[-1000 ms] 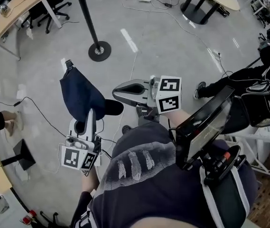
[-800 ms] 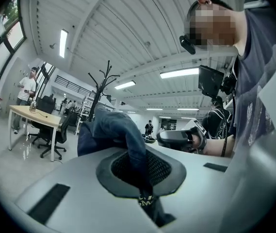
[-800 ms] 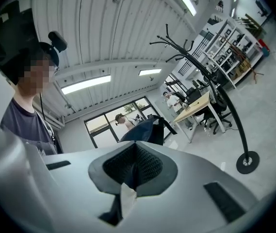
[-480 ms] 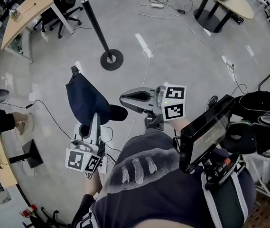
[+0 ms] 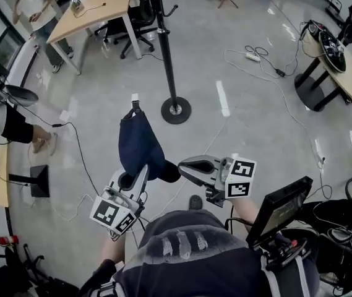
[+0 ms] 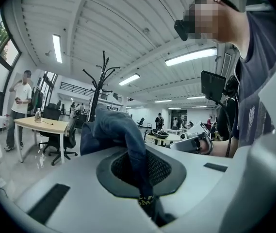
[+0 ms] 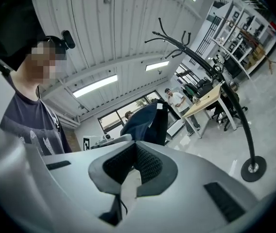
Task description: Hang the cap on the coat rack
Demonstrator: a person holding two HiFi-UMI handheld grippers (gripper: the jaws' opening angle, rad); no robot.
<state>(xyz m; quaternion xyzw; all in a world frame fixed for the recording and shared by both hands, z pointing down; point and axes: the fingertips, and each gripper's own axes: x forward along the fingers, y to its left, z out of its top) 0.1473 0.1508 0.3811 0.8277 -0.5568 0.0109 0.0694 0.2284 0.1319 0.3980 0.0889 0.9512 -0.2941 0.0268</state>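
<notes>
A dark blue cap (image 5: 137, 146) hangs from my left gripper (image 5: 143, 169), which is shut on its cloth. In the left gripper view the cap (image 6: 112, 129) bulges up out of the closed jaws of the left gripper (image 6: 138, 165). The black coat rack (image 5: 165, 54) stands just beyond, its round base (image 5: 176, 110) on the floor ahead of the cap. Its hooks (image 6: 100, 75) show above the cap. My right gripper (image 5: 183, 164) is beside the cap's right edge, jaws together with nothing between them. From the right gripper (image 7: 135, 163) I see the cap (image 7: 145, 119) and the coat rack (image 7: 198, 59).
A wooden desk (image 5: 94, 10) with office chairs (image 5: 132, 23) stands behind the rack, and a person in a white shirt (image 5: 34, 6) is at its left. A round table (image 5: 339, 54) is at the right. Cables (image 5: 259, 57) trail over the grey floor. Another person's leg (image 5: 12, 127) is at the left.
The coat rack's base has come nearer and more to the centre of the head view. Both grippers and the cap have risen slightly toward it. Neither grip has changed.
</notes>
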